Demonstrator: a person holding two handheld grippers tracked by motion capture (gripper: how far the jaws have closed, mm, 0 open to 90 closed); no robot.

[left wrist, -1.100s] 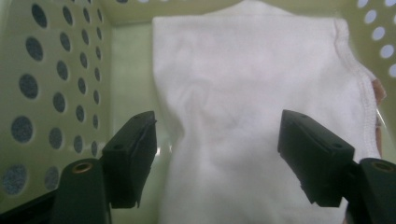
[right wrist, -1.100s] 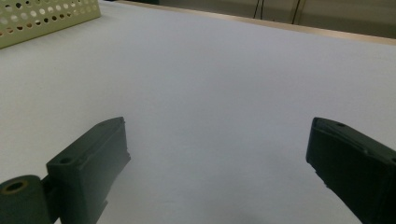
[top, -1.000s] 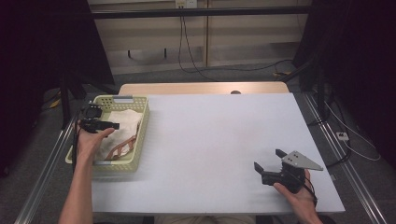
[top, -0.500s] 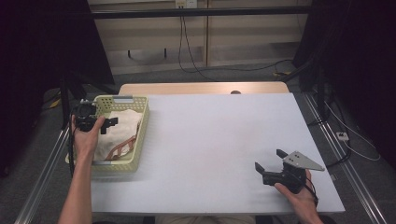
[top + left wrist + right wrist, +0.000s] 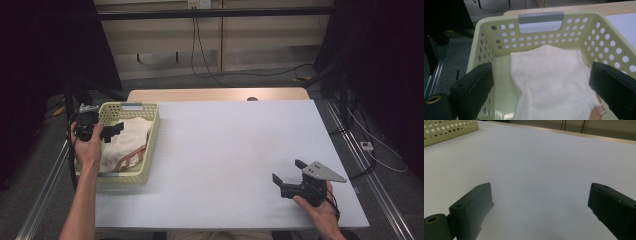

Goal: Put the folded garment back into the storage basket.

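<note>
1. The white table (image 5: 220, 145) bears a pale yellow basket (image 5: 150, 145) at its left edge.
2. A cream cloth (image 5: 549, 82) lies inside the basket.
3. The left gripper (image 5: 541, 87) hangs over the cloth, jaws wide apart, empty.
4. The right gripper (image 5: 290, 172) sits near the table's right front, wide open, holding nothing.

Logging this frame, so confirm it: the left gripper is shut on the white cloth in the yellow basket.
Not quite. The left gripper is open, its jaws spread wide above the white cloth in the yellow basket; the left gripper view shows it.
</note>
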